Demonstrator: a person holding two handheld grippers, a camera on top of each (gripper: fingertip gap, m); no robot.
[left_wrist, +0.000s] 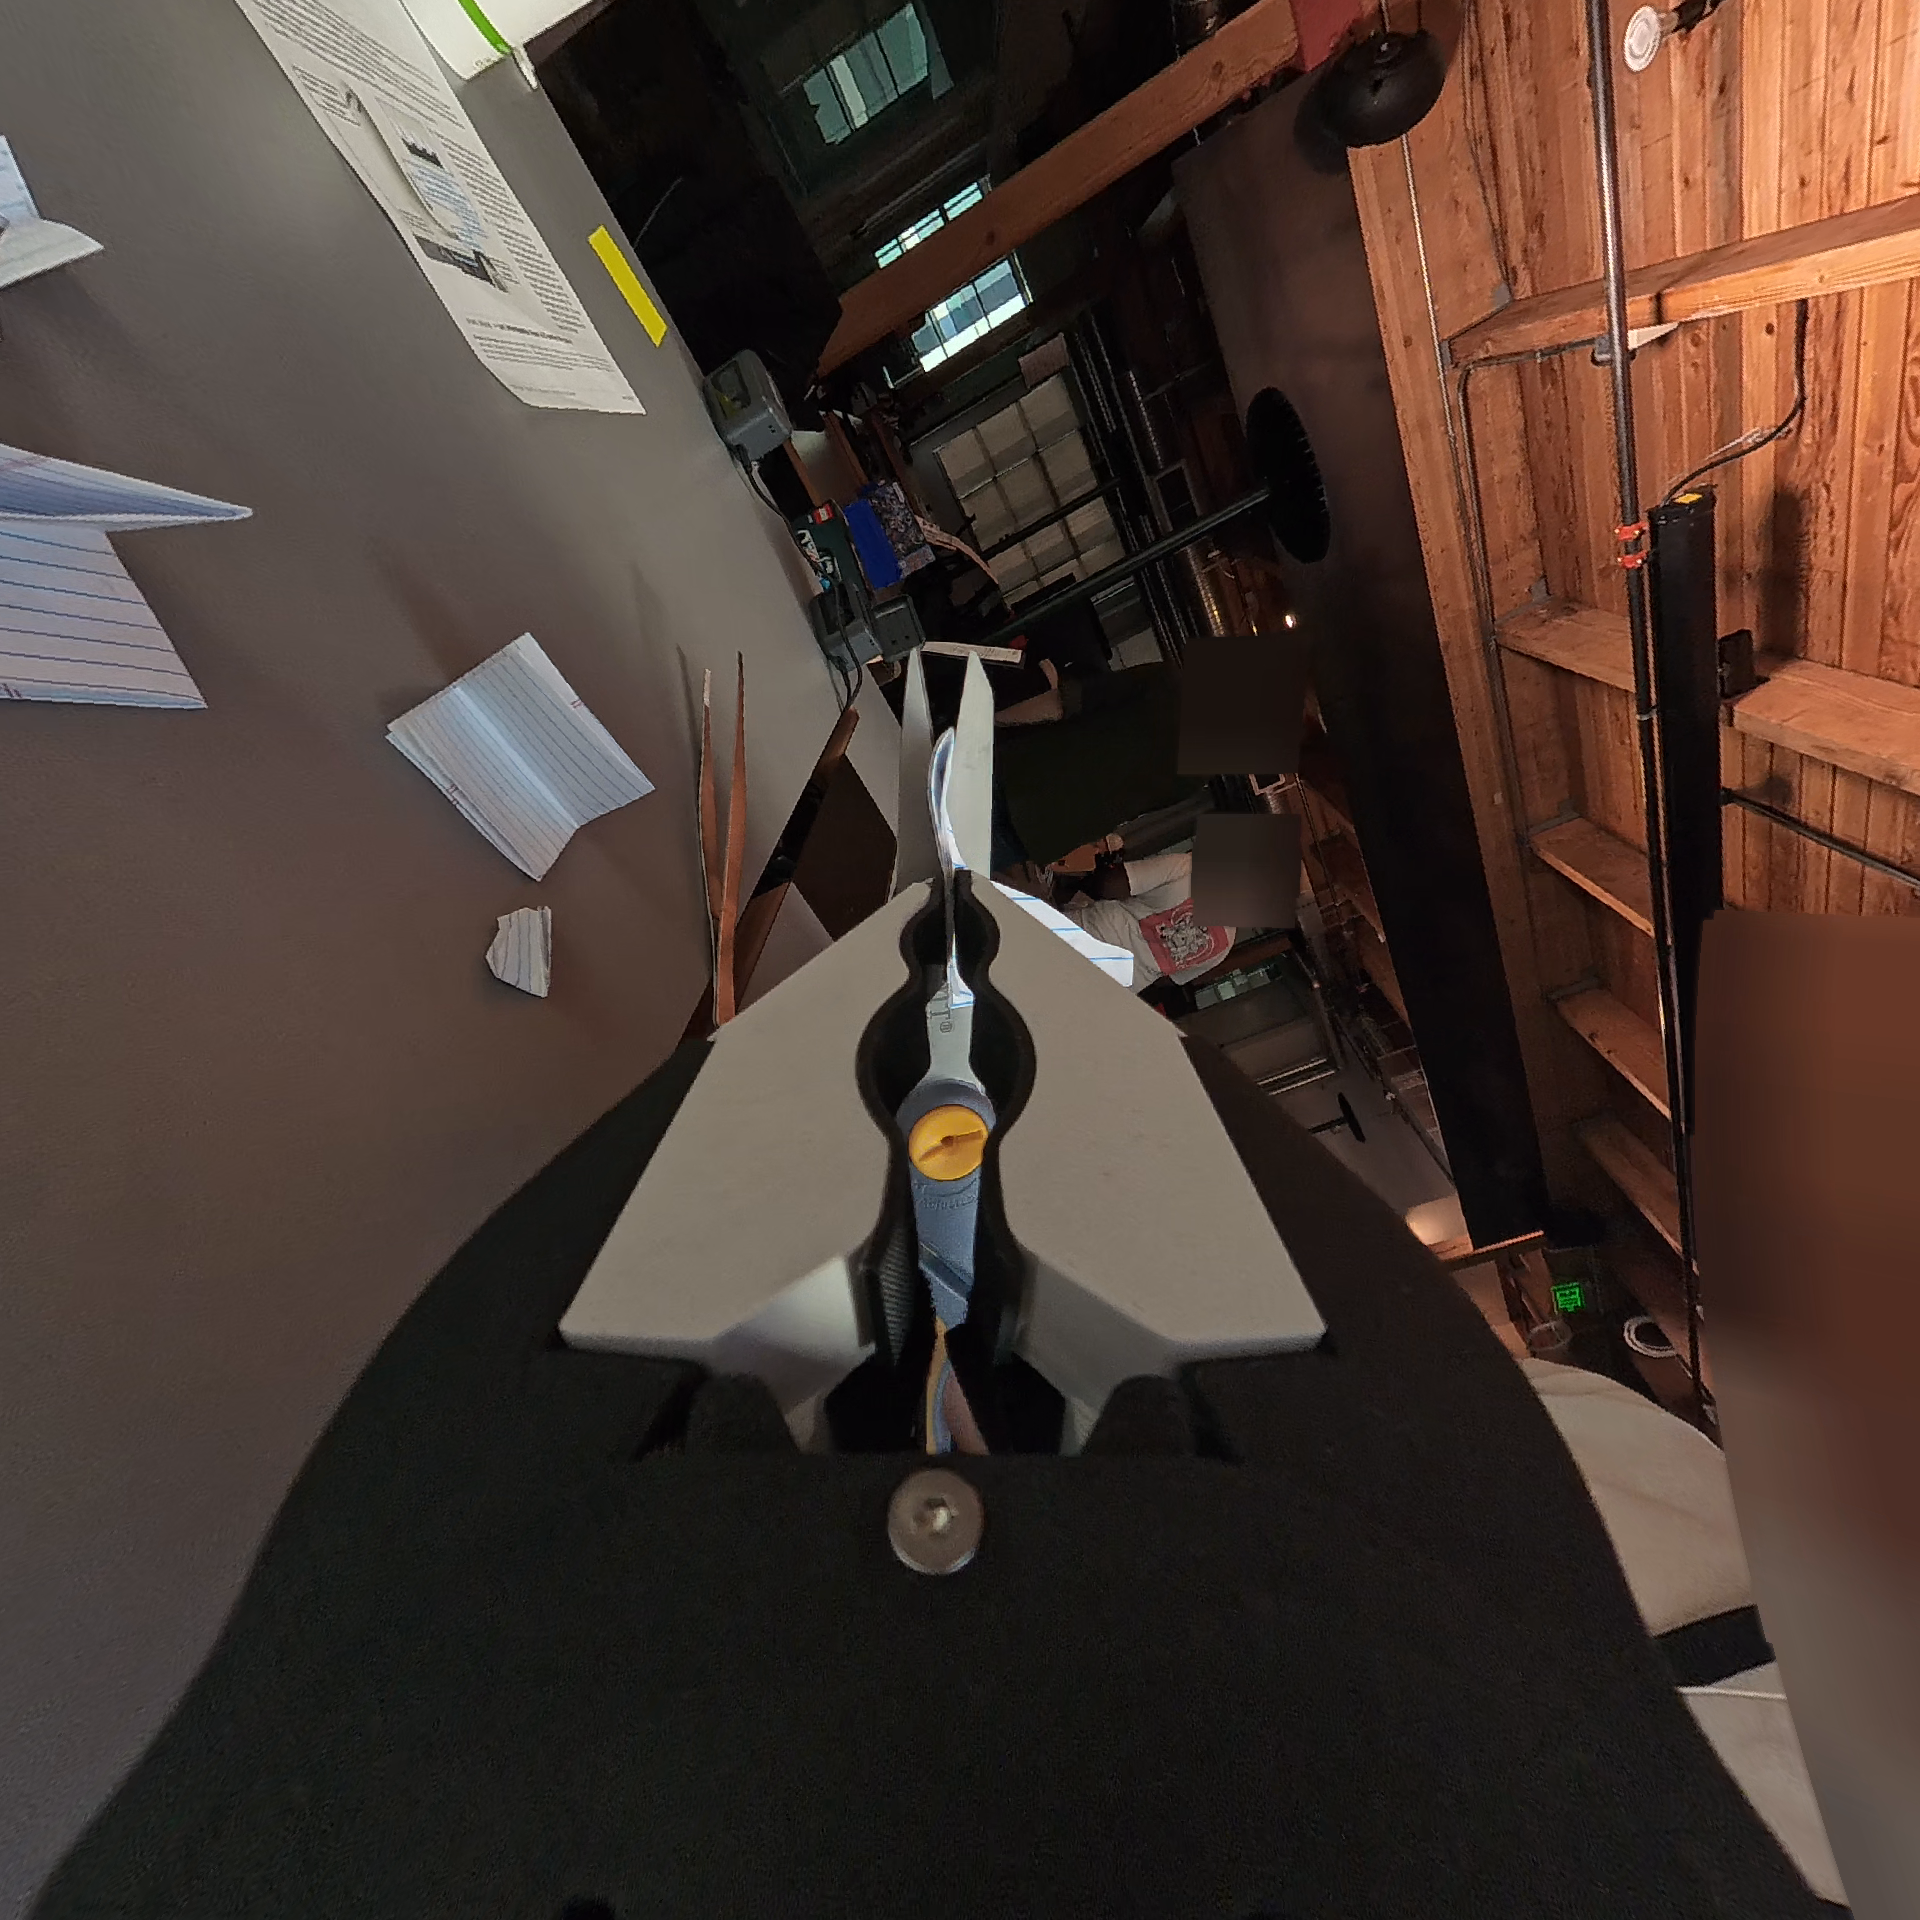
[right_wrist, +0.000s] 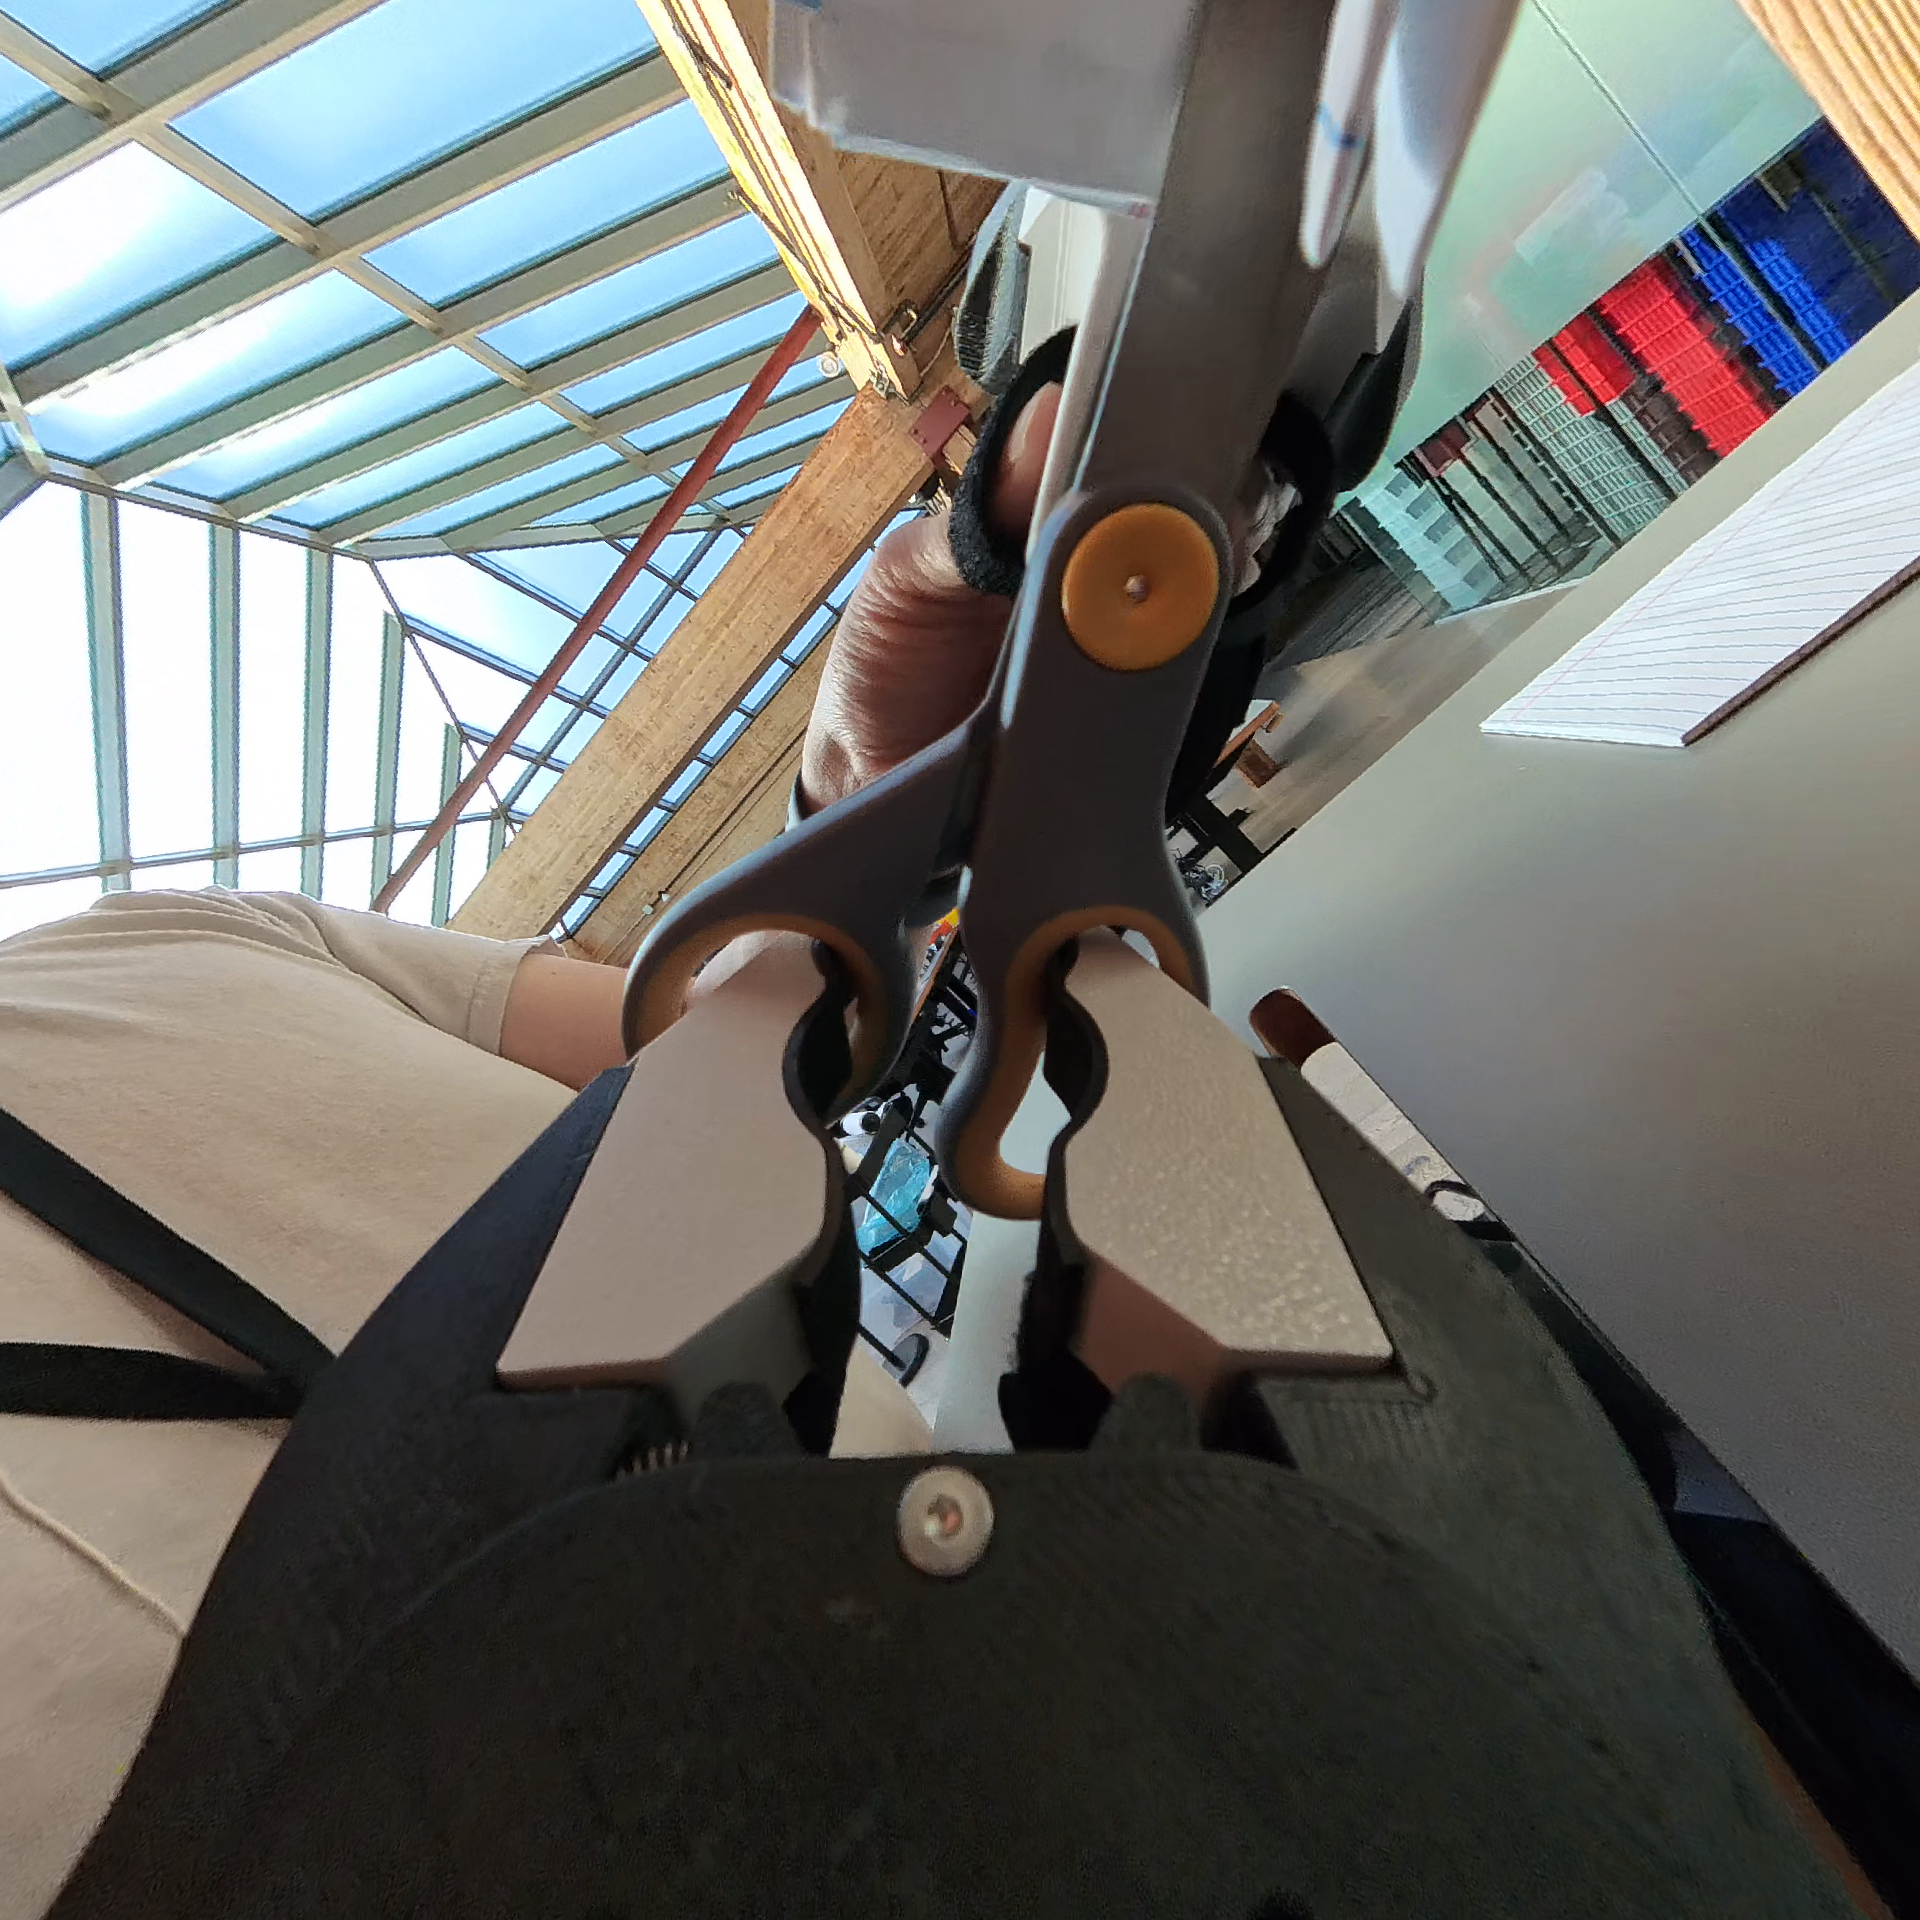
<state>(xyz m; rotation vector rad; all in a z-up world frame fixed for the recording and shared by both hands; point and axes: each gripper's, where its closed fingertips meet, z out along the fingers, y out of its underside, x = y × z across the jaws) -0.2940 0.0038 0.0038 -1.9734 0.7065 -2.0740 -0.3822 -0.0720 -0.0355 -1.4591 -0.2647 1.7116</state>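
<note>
The scissors (right_wrist: 1138, 587) are held up off the table (left_wrist: 312, 1039), carried by the right hand-held gripper (right_wrist: 935, 977). Its two fingers are spread, and each one sits inside a handle loop. The grey handles have orange lining and an orange pivot cap.

In the left wrist view the scissors lie along the seam of the left hand-held gripper (left_wrist: 951, 883), with the pivot over the slot. The blades reach past the fingertips and stand slightly apart, with a strip of lined paper (left_wrist: 1081, 935) between them. The left fingers are pressed nearly together. The paper runs down into their slot and juts out to the right at the tips, so they appear to pinch it.

In the right wrist view a hand (right_wrist: 904, 665) in a black fingerless glove shows just behind the scissors, and a beige shirt (right_wrist: 208, 1091) fills the lower left.

On the grey table a folded lined sheet (left_wrist: 520, 753) lies near the left hand-held gripper, with a small crumpled scrap (left_wrist: 523, 951) just beside it. More lined sheets sit at the left edge. Farther off are a printed page (left_wrist: 457, 208) and a yellow strip (left_wrist: 627, 284). A lined pad (right_wrist: 1714, 582) shows in the right wrist view.
</note>
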